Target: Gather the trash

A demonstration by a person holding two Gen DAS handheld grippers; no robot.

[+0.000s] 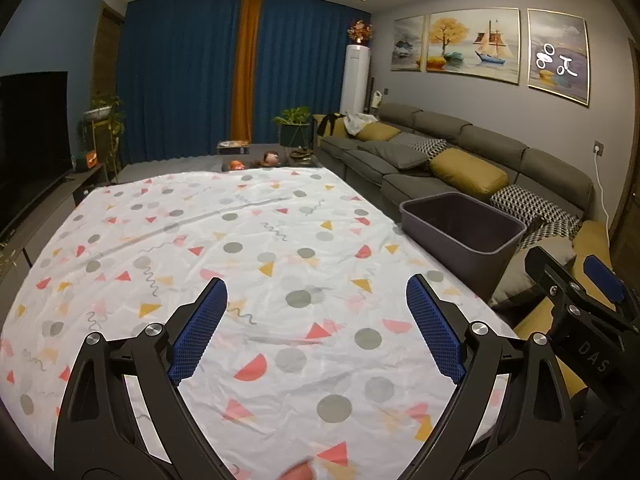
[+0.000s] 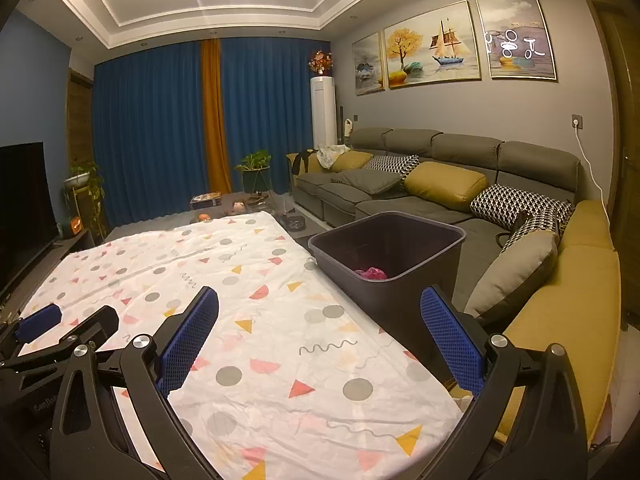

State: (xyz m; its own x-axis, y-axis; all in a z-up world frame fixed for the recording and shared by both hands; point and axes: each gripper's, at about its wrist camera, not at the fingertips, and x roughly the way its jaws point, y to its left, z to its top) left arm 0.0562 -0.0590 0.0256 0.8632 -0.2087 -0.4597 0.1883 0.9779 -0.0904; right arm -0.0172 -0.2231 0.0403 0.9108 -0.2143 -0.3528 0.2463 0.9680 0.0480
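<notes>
A dark purple bin stands off the table's right edge, with pink crumpled trash lying inside it. From the left wrist view the same bin shows at right, its contents hidden. My left gripper hangs open above the patterned tablecloth, nothing between its blue pads. My right gripper is open too, over the table's right edge, just short of the bin. Each gripper shows at the side of the other's view: the right gripper, the left gripper.
A grey sofa with yellow and patterned cushions runs along the right wall behind the bin. A low coffee table with small items sits past the table's far end. A television stands on the left.
</notes>
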